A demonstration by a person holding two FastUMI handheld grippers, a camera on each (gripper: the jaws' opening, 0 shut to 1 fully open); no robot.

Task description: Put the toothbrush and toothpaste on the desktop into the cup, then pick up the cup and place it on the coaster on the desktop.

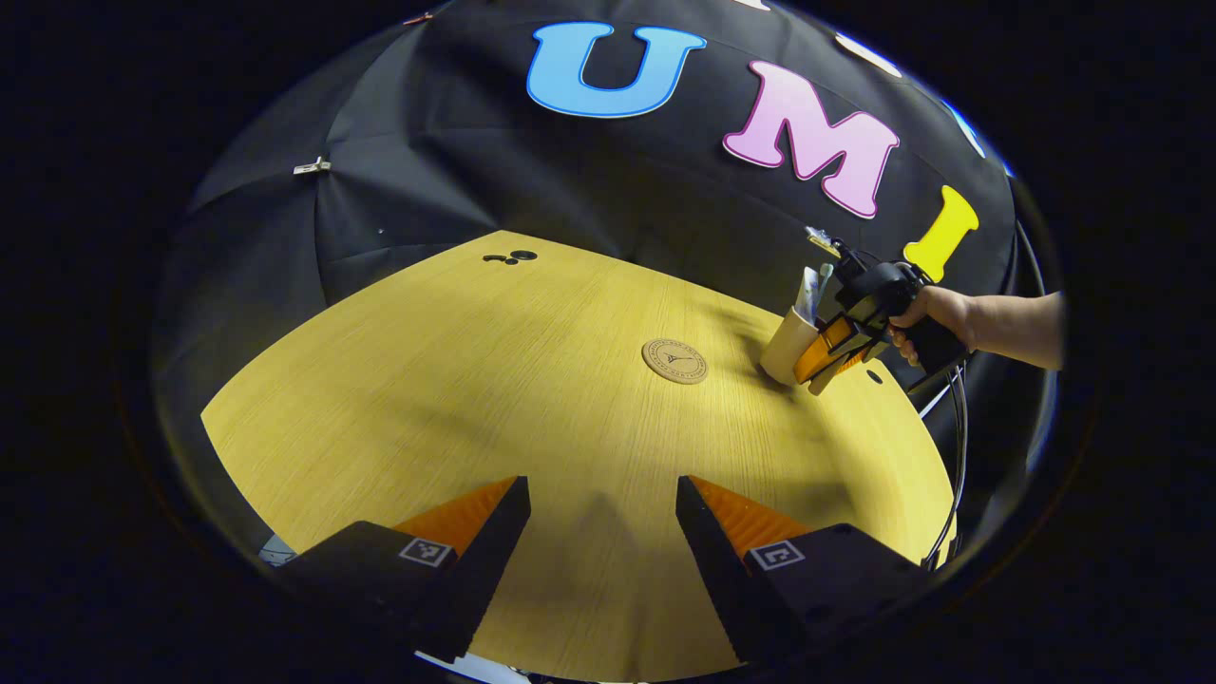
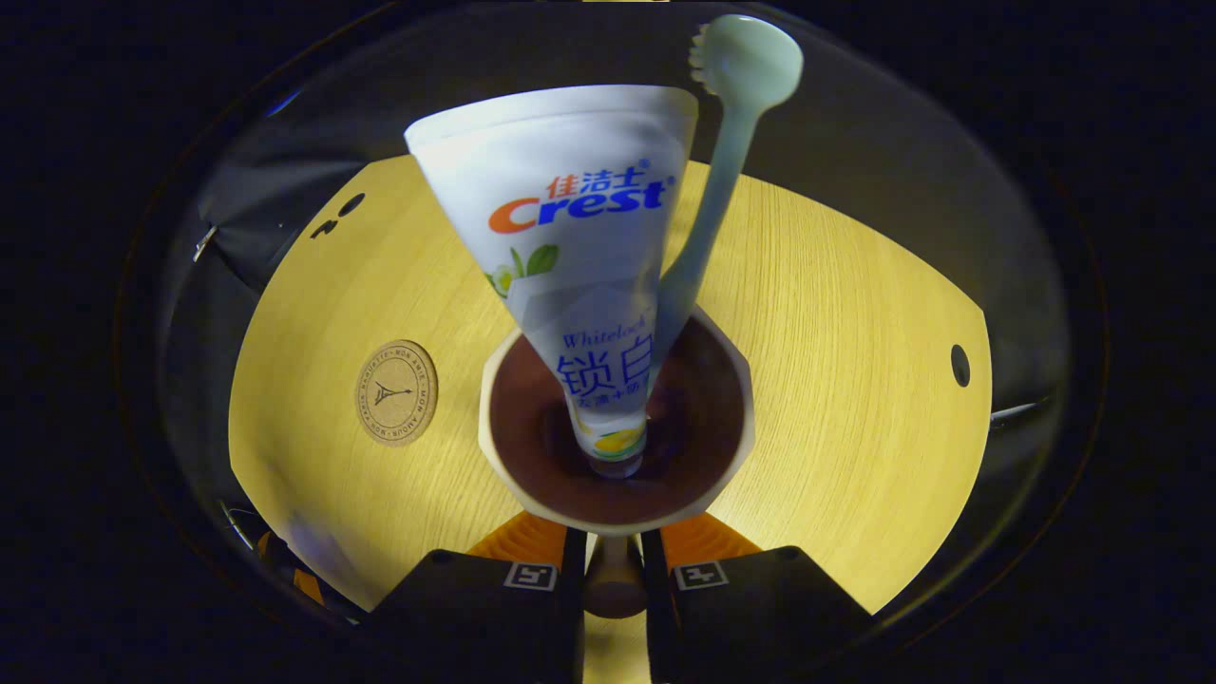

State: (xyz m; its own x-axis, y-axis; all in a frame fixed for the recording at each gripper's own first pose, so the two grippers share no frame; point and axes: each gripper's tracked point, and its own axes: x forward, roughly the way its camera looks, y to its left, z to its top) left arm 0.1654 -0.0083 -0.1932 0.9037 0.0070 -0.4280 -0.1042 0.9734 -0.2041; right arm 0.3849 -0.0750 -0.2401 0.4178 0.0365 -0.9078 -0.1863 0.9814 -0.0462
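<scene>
Both grippers were in view: the right gripper (image 2: 613, 556) had its jaws drawn close upon what appeared to be the handle of the cup (image 2: 617, 432), while the left gripper (image 1: 603, 532) hung with jaws wide apart, holding nothing, above the near part of the desktop (image 1: 494, 380). Seen from the left gripper view, the right gripper (image 1: 825, 361) and the hand (image 1: 936, 318) holding it carried the cup (image 1: 788, 347) tilted and seemingly just off the wood, near the coaster (image 1: 674, 361) but not on it. Toothpaste (image 2: 570, 256) stood cap-down inside the cup, with the toothbrush (image 2: 708, 218) leaning beside it, head upward. Loading therefore appeared complete, and the step in hand was judged to be the transfer. The next move called for levelling the cup, centring it over the coaster (image 2: 396, 392) and lowering it before release; tilt risked spilling the tall contents.
</scene>
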